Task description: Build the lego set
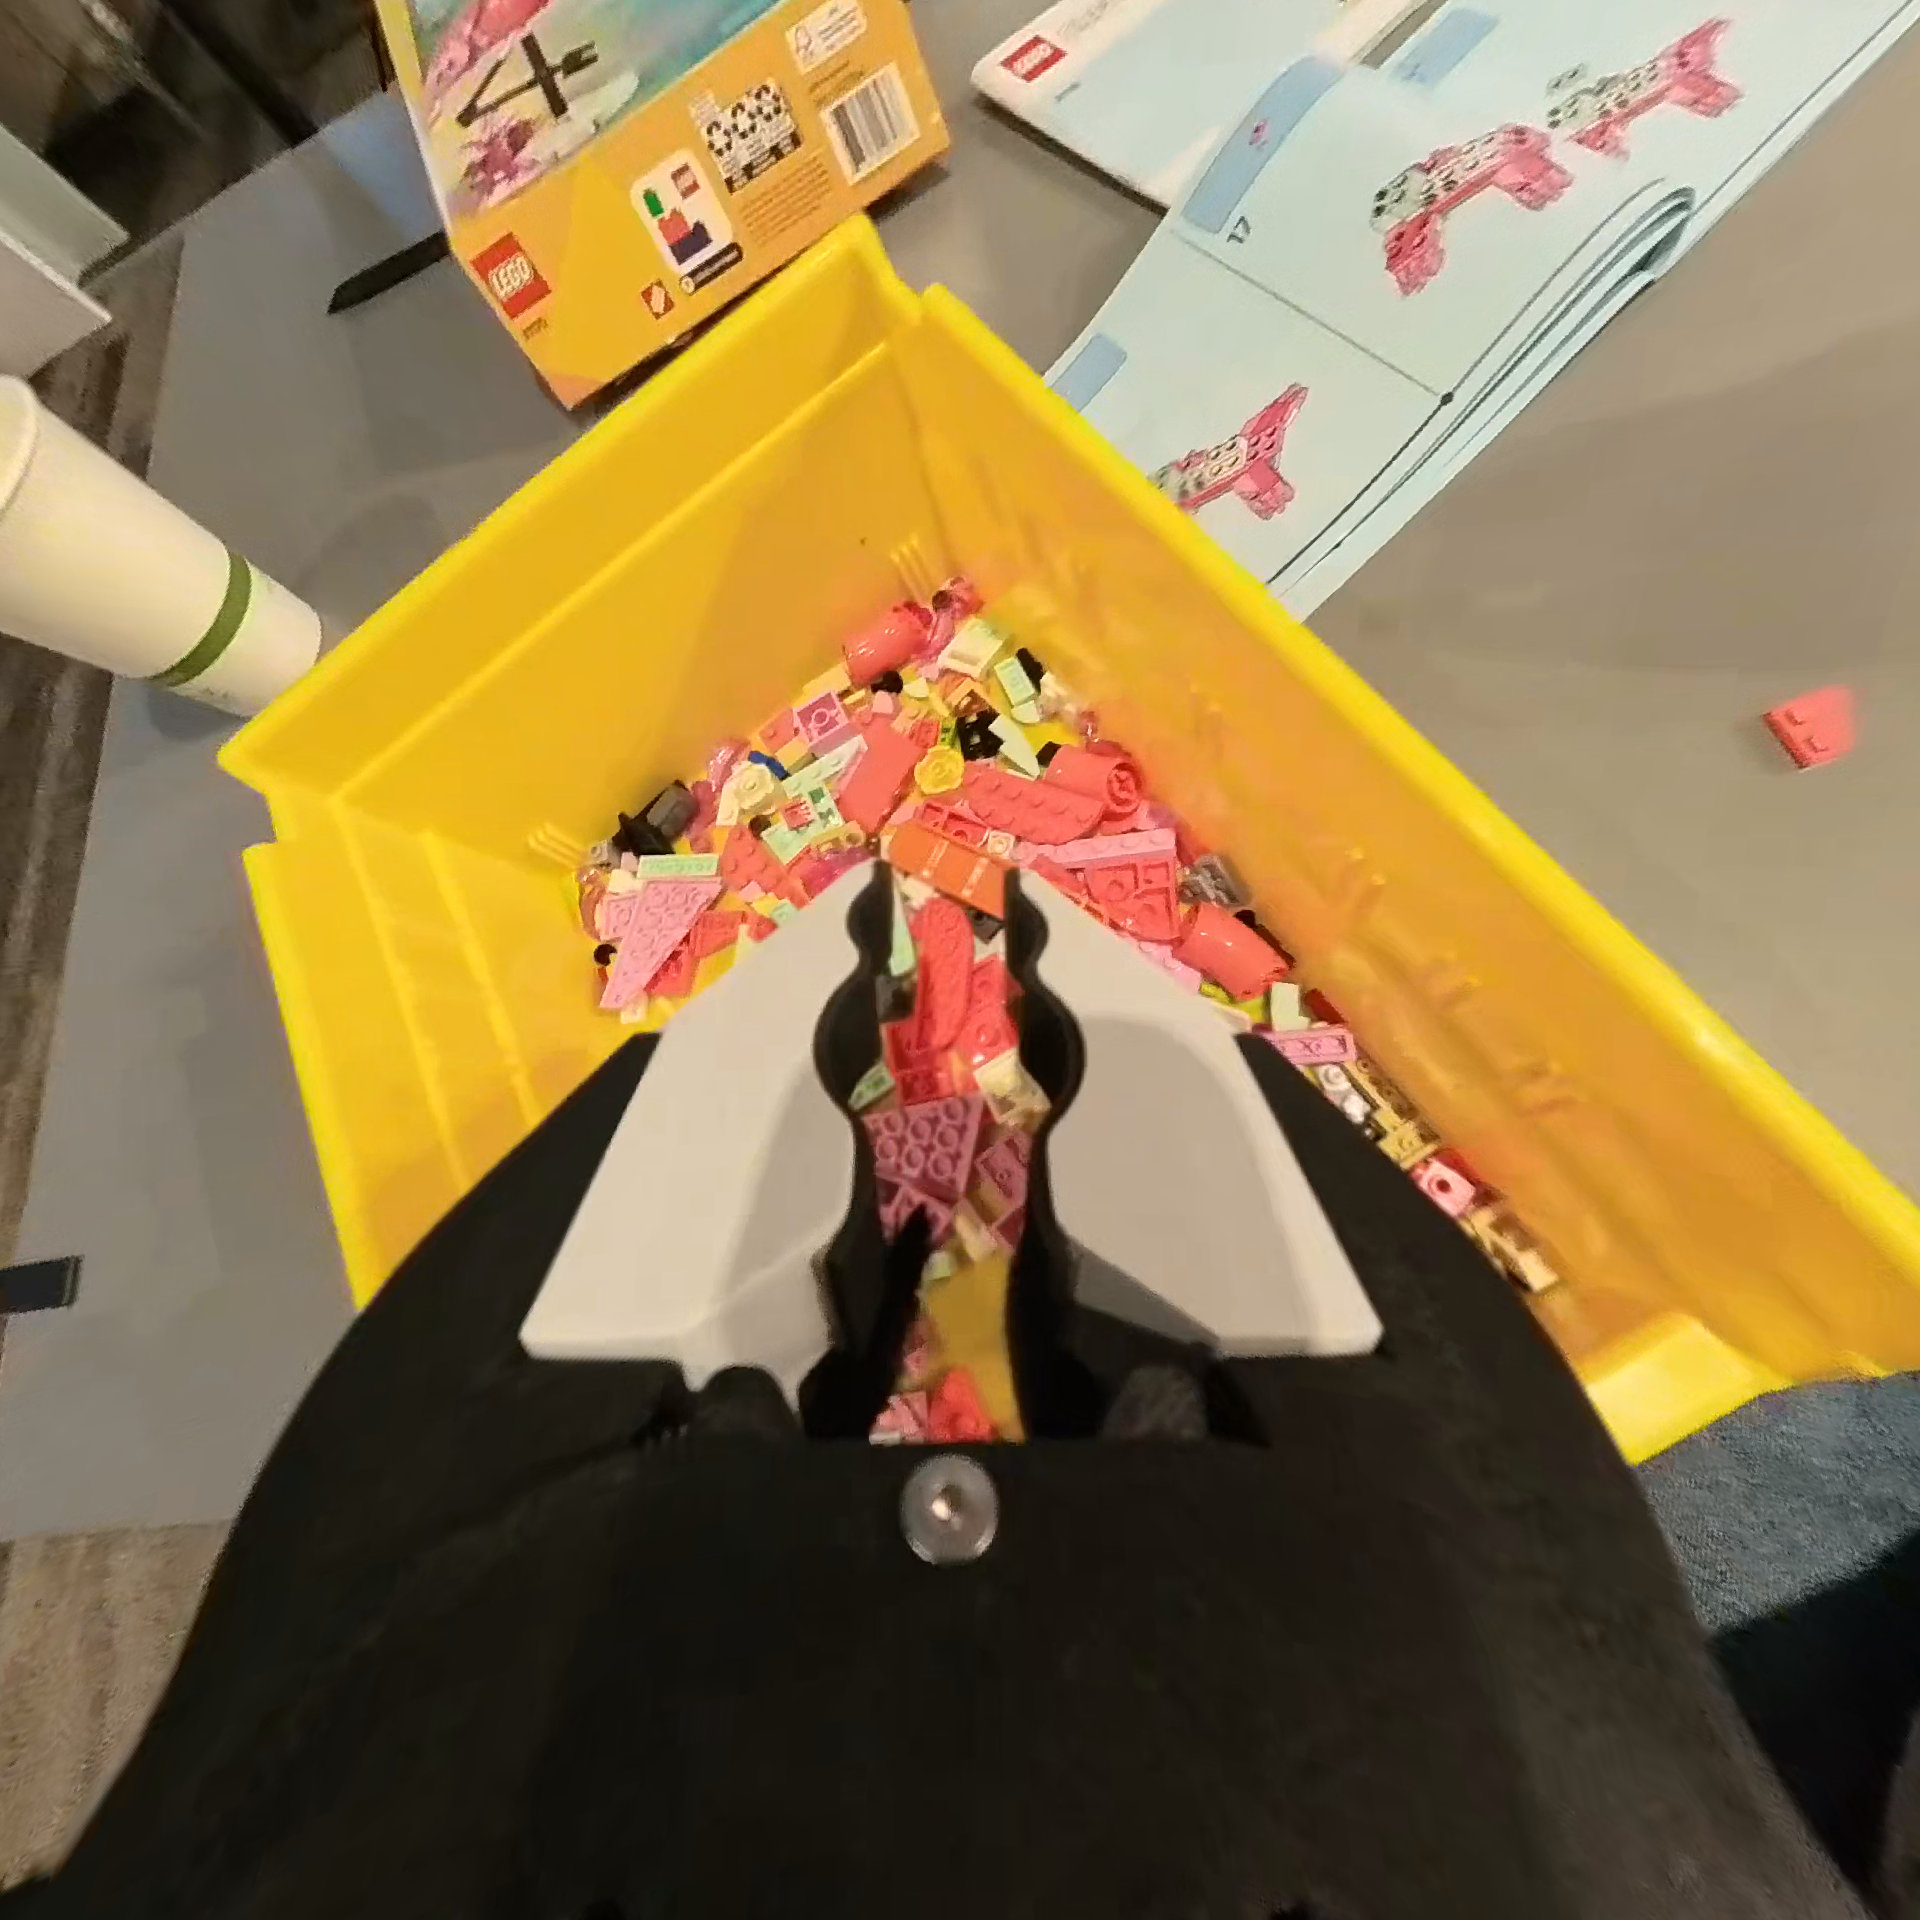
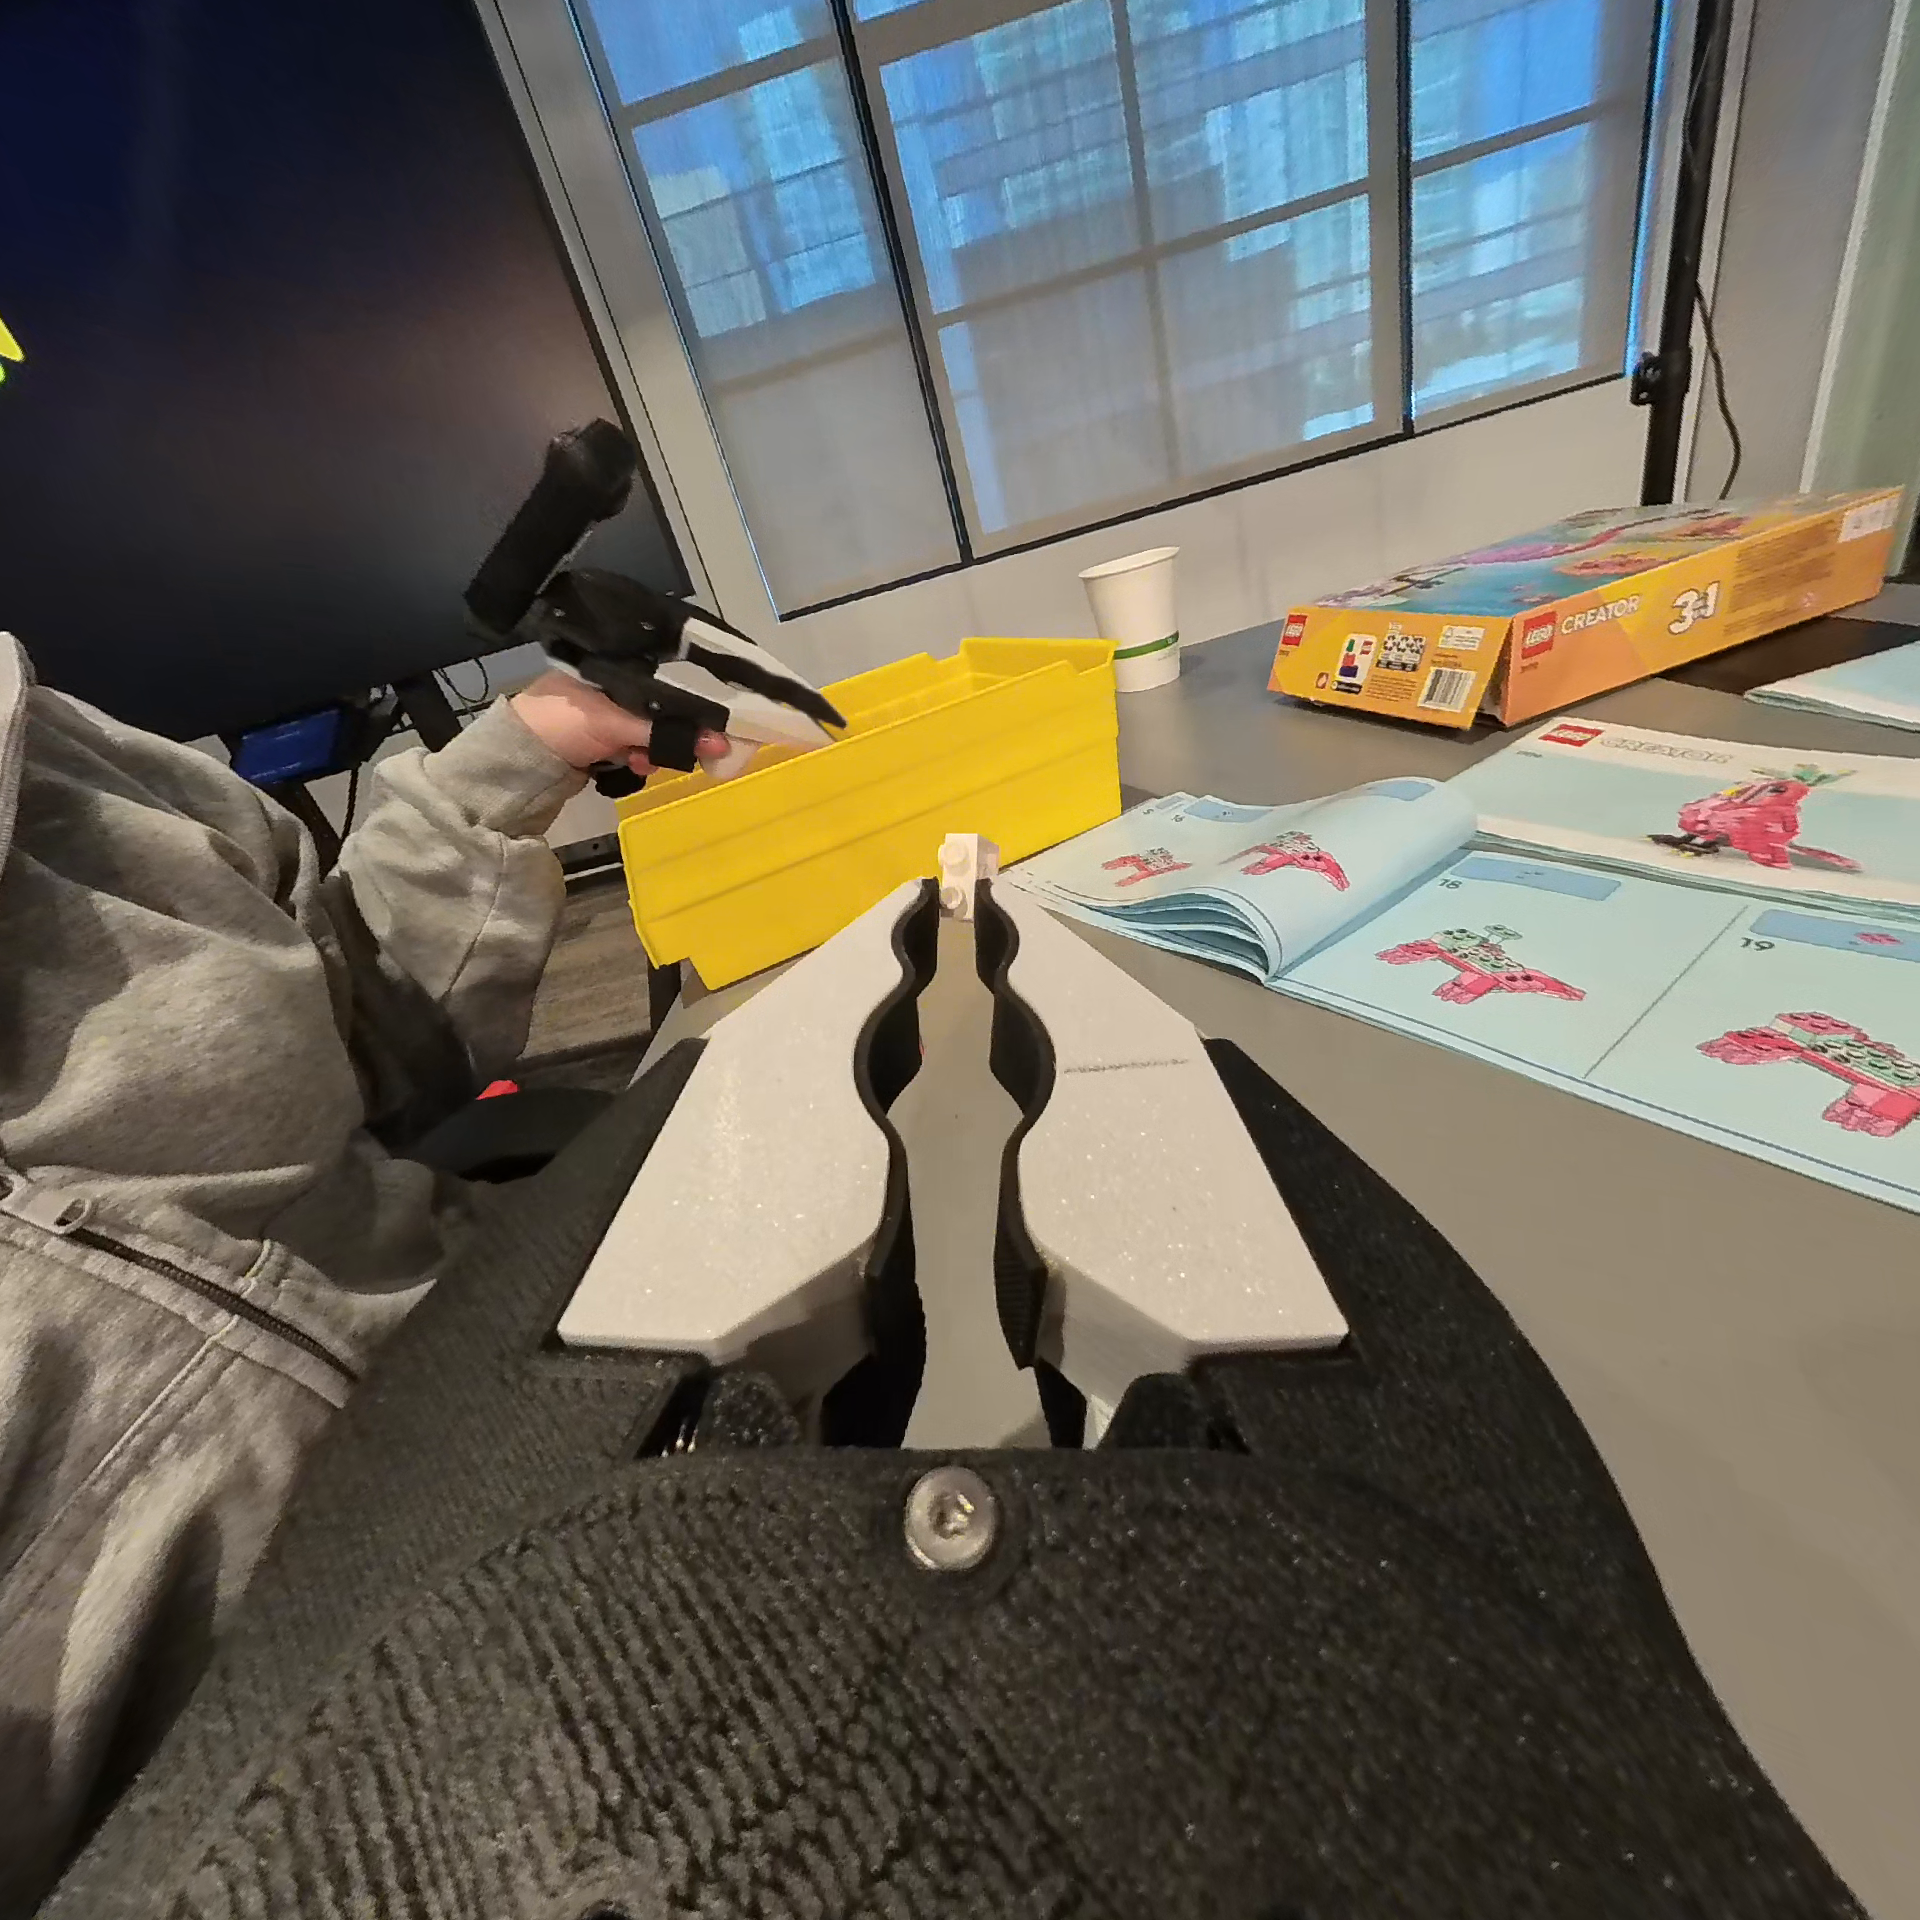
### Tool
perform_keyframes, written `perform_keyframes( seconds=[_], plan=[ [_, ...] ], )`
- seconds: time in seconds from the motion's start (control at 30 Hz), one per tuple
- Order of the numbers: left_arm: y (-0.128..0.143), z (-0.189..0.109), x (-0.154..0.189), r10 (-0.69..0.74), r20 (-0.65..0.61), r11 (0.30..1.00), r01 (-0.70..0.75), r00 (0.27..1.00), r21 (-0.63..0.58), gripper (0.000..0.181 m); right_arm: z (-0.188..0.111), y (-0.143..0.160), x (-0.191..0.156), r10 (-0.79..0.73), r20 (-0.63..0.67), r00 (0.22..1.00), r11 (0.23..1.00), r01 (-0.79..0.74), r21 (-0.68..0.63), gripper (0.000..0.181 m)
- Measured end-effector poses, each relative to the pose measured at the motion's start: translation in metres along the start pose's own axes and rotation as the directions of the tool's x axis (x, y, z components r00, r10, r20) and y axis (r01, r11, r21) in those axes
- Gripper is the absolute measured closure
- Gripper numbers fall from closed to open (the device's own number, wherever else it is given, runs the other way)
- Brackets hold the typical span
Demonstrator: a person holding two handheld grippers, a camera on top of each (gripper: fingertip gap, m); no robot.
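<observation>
A yellow bin (image 1: 623, 499) holds a pile of several small pink, coral and pale bricks (image 1: 987, 800). My left gripper (image 1: 948, 883) hangs over the pile with its jaws apart and nothing between them; an orange brick (image 1: 951, 857) lies just beyond its tips. In the right wrist view the left gripper (image 2: 790, 707) is held by a hand above the bin (image 2: 883, 810). My right gripper (image 2: 961, 899) is shut on a small white brick (image 2: 966, 873) and holds it above the grey table, in front of the bin.
An open instruction booklet (image 2: 1507, 935) lies right of the bin, also in the left wrist view (image 1: 1351, 312). The orange set box (image 2: 1579, 634) and a paper cup (image 2: 1138, 618) stand behind. A loose coral brick (image 1: 1810, 727) lies on the table. A dark monitor (image 2: 260, 312) stands at left. Tip to tip, the grippers are about 35 cm apart.
</observation>
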State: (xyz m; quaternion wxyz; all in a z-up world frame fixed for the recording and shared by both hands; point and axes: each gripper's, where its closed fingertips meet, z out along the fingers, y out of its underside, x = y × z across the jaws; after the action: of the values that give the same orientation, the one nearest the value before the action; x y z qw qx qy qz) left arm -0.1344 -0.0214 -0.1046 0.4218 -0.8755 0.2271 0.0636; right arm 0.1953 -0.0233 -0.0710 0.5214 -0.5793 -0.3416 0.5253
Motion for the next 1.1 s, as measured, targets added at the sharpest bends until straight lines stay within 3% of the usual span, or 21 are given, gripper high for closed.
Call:
perform_keyframes(
  seconds=[0.13,0.23,0.33,0.47,0.63,0.77,1.1],
  plan=[
    [-0.006,-0.006,-0.004,0.006,0.016,0.999,-0.006,1.000,0.045,0.151,0.000,0.001,0.002,0.016,-0.013,1.000,1.000,-0.016,-0.003,0.176],
    [-0.041,-0.023,0.024,0.075,-0.011,0.973,-0.071,0.997,0.219,0.148,0.003,0.001,0.007,0.120,-0.028,0.992,0.993,-0.120,0.005,0.176],
    [-0.087,-0.046,0.088,0.239,-0.048,0.881,-0.196,0.970,0.430,0.148,0.007,-0.001,0.006,0.211,-0.004,0.978,0.977,-0.210,0.038,0.176],
    [-0.125,-0.066,0.201,0.470,-0.187,0.730,-0.260,0.863,0.632,0.148,0.013,0.009,0.005,0.262,0.017,0.965,0.965,-0.262,0.010,0.176],
    [-0.146,-0.025,0.256,0.562,-0.017,0.581,-0.380,0.827,0.719,0.145,0.019,0.015,-0.002,0.300,0.065,0.952,0.954,-0.300,-0.004,0.176],
    [-0.141,0.016,0.273,0.614,0.104,0.521,-0.500,0.783,0.691,0.143,0.023,0.016,-0.008,0.298,0.087,0.951,0.954,-0.298,-0.011,0.176],
    [-0.148,0.015,0.269,0.578,0.219,0.469,-0.540,0.786,0.699,0.165,0.025,0.019,-0.008,0.295,0.086,0.952,0.956,-0.294,-0.025,0.176]
  ],
)
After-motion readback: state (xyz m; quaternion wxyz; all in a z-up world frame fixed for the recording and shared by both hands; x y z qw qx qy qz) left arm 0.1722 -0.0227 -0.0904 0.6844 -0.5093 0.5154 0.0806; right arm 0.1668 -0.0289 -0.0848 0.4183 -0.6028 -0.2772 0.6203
